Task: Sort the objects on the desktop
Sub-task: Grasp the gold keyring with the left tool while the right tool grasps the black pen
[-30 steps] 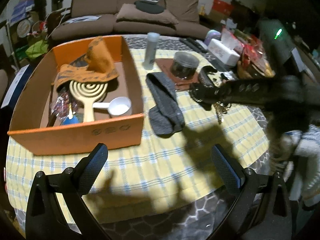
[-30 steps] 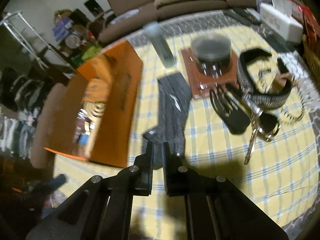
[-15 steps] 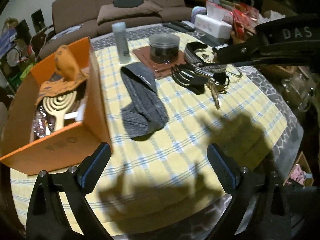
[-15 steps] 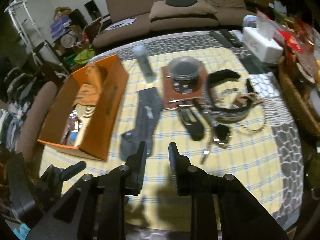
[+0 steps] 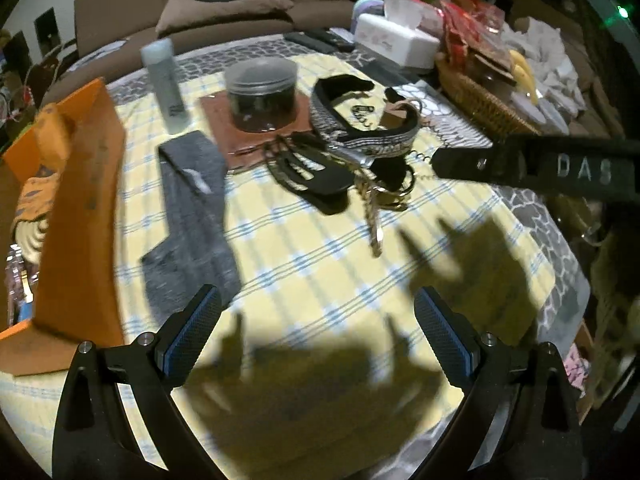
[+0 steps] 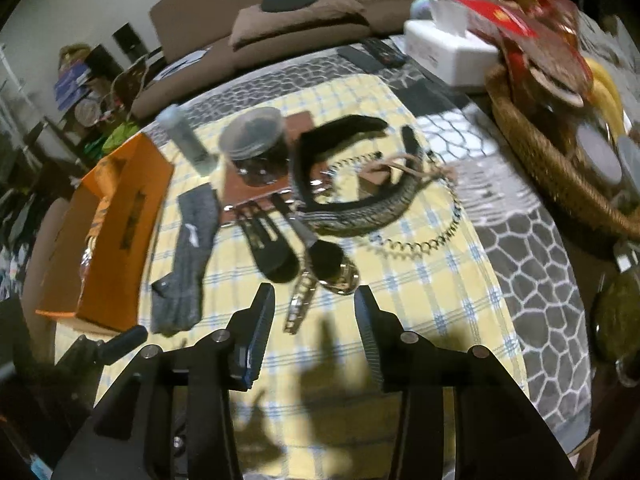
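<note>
While both grippers hang over the yellow checked tablecloth [image 6: 432,280], the right gripper [image 6: 314,312] – jaws just opening, partly spread, empty – faces a gold metal watch [image 6: 316,284] lying just ahead. The left gripper [image 5: 316,320] gapes wide, empty – the watch looks hard, slick and limp-linked, best pinched across its case.

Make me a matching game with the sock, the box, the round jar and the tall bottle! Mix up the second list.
Things:
1. sock
2. box
3. round jar
4. tall bottle

Clues:
A. orange cardboard
B. stands on a brown mat
C. grey, lying flat on the checked cloth
D. pale, upright, beyond the sock

Pairs: 1-C, 2-A, 3-B, 4-D
</note>
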